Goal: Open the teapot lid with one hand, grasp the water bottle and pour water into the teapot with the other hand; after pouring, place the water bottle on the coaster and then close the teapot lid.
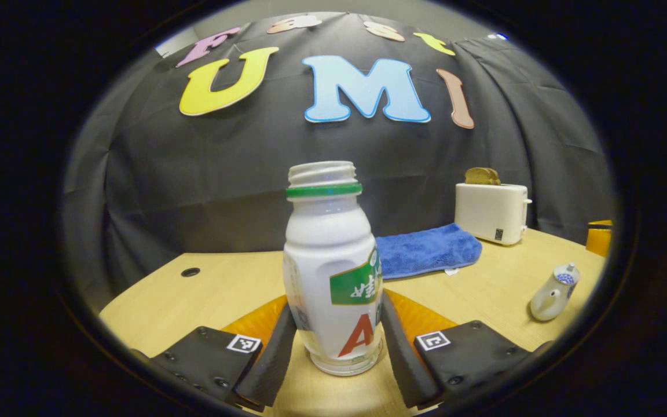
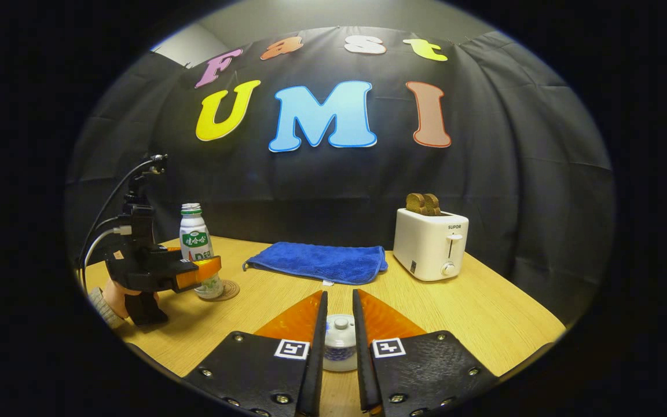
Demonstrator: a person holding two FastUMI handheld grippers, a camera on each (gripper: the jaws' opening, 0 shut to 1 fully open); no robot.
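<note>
We hold left gripper point(image 1: 333, 347) fingers flanking upright white plastic bottle point(image 1: 332, 272), contact unclear; right gripper point(image 2: 339, 347) narrowly straddles teapot lid point(image 2: 340, 339).

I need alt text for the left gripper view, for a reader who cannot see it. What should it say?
An open white bottle stands upright on a coaster between the fingers of the left tool, which flank it closely. Behind it on the wooden table lie a blue towel and a white toaster holding bread; a small teapot, lid on, stands at right.
</note>
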